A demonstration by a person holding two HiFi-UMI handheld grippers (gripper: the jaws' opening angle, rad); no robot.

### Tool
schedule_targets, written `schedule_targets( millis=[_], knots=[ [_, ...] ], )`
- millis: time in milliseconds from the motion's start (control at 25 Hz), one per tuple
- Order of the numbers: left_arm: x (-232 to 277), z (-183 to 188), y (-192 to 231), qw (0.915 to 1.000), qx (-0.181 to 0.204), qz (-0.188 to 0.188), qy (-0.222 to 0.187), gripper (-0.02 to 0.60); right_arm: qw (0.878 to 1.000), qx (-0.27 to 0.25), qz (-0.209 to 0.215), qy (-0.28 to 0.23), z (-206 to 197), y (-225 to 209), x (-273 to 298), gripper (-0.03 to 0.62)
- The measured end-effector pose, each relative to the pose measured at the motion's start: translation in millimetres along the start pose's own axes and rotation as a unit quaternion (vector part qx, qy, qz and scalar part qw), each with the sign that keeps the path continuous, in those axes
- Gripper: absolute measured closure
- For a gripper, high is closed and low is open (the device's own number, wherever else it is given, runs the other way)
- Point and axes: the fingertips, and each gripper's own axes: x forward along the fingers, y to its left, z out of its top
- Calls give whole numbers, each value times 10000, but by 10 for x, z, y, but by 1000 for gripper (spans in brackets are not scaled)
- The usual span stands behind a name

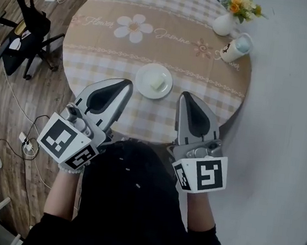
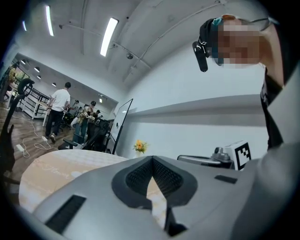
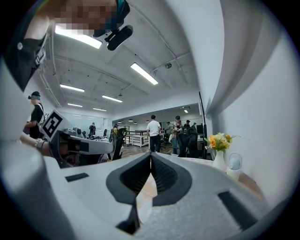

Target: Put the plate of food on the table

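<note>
Plate (image 1: 153, 81), small, round and white, rests on the near part of the table (image 1: 169, 38), a pale block of food (image 1: 158, 83) lying on its middle. The table is round, under a beige checked cloth printed with a daisy and script.

The plate lies between the tips of the 2 grippers, apart from both and held by neither. The left gripper (image 1: 127, 82) reaches in over the near table edge on the plate's left; in its own view the left gripper (image 2: 152, 158) has its jaws pressed together at the tips with nothing between the pads. The right gripper (image 1: 184, 95) reaches in likewise on the plate's right; its own view shows the right gripper (image 3: 151, 154) closed too and empty.

At the far right of the table stand a white vase (image 1: 224, 23) of yellow flowers (image 1: 243, 5) and, just beside it, a white cup (image 1: 236, 47). Off to the left, a black office chair (image 1: 26, 26) stands on the wooden floor (image 1: 11, 102) among loose cables (image 1: 18, 97).
</note>
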Motion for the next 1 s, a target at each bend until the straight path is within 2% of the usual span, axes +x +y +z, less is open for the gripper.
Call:
schedule_targets(
  millis=[400, 1000],
  knots=[
    [15, 1, -44, 9998, 170, -75, 42, 580, 9999, 132, -35, -11, -9, -48, 9, 594],
    [42, -6, -123, 9994, 298, -154, 70, 580, 10000, 45, 24, 63, -47, -22, -4, 594]
  ],
)
